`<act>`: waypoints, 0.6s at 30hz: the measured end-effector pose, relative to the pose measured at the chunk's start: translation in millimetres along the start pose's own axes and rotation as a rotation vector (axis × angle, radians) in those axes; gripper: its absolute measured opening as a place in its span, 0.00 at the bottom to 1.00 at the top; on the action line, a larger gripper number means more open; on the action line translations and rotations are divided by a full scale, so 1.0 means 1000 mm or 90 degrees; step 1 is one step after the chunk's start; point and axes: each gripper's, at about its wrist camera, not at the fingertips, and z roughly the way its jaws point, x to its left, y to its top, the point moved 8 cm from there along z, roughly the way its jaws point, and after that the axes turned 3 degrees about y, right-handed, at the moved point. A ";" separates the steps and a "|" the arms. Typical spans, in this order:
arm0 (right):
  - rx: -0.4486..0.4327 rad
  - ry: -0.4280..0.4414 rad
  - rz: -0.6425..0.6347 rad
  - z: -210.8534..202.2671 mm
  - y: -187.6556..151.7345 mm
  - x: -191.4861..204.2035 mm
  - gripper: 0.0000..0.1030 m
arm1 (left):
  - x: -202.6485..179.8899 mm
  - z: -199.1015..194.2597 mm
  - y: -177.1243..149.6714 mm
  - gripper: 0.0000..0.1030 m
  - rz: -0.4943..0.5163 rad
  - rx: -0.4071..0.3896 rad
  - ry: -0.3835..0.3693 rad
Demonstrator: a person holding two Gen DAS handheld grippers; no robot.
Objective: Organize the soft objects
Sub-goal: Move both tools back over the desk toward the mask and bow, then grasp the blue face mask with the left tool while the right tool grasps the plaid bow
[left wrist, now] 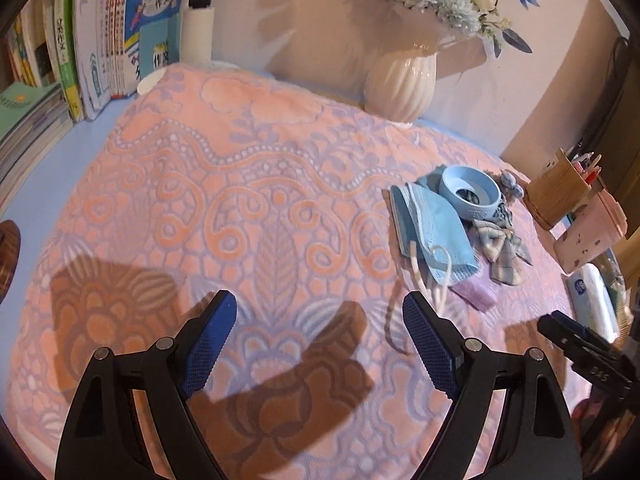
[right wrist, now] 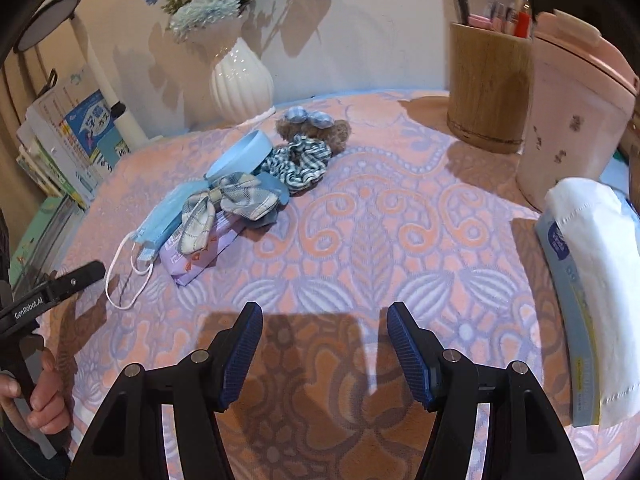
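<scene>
Both the left gripper (left wrist: pixel 320 320) and the right gripper (right wrist: pixel 324 324) hover with jaws wide and empty above the patterned blanket (left wrist: pixel 248 200). The soft things lie heaped near its far edge by the vase (right wrist: pixel 242 84): face mask (right wrist: pixel 160 216), plaid bow (right wrist: pixel 224 204), striped scrunchie (right wrist: pixel 300 164), purple packet (right wrist: pixel 196 256). Because they overlap the blue ring (right wrist: pixel 240 156), 1 pinch could likely drag 2 items or snag the mask's loops.
</scene>
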 end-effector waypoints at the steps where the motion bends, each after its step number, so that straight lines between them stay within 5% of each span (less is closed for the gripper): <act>1: 0.013 0.002 0.006 0.000 -0.002 0.000 0.62 | -0.002 -0.005 0.000 0.82 0.003 0.015 0.005; 5: 0.082 0.060 0.014 -0.004 -0.006 0.017 0.62 | -0.023 -0.020 0.006 0.82 0.050 0.110 0.004; 10: 0.084 0.149 0.031 -0.011 0.023 0.050 0.62 | -0.048 -0.025 0.045 0.82 0.055 0.052 -0.027; 14: 0.065 0.132 0.041 0.002 0.049 0.062 0.62 | -0.077 0.007 0.059 0.81 0.073 0.045 -0.098; 18: 0.050 0.115 0.062 0.023 0.063 0.063 0.62 | -0.088 0.035 0.051 0.80 0.108 0.061 -0.106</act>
